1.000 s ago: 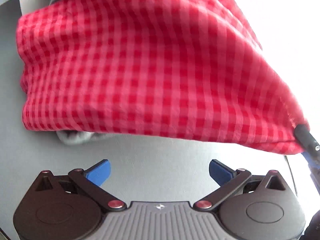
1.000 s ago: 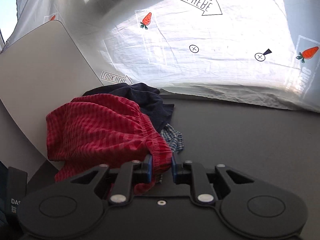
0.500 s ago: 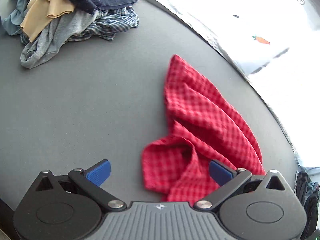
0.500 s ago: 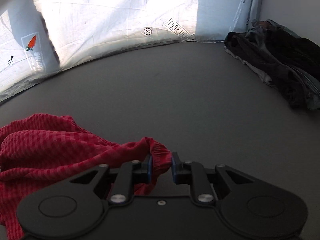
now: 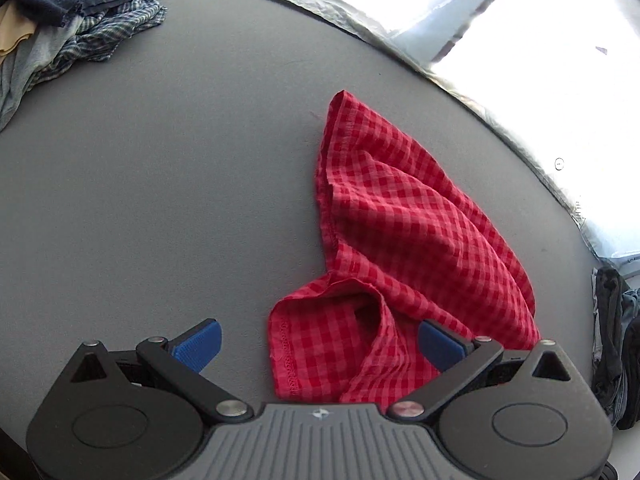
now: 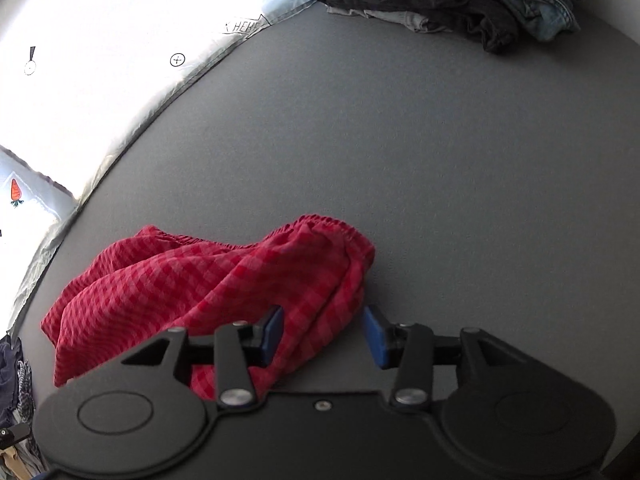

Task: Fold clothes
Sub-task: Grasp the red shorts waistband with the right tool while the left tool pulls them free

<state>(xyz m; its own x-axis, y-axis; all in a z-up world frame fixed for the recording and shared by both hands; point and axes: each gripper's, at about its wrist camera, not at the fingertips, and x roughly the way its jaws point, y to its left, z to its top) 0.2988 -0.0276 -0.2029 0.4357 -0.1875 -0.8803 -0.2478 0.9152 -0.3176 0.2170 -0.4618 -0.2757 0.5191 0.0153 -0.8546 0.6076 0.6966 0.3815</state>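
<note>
Red checked shorts lie crumpled on the grey table. My left gripper is open just above the near leg hem, with cloth between its blue pads but not pinched. In the right wrist view the shorts lie bunched with the elastic waistband toward the right. My right gripper is open, its jaws apart around the waistband end of the cloth.
A pile of unfolded clothes, dark blue, plaid, grey and tan, sits at the table's far left. Dark folded garments lie at the far right. A white printed sheet hangs beyond the table's far edge.
The shorts were carried by the right gripper from the pile and laid on the table. The right gripper, shut on the waistband before, has opened. The left gripper has moved closer to the hem.
</note>
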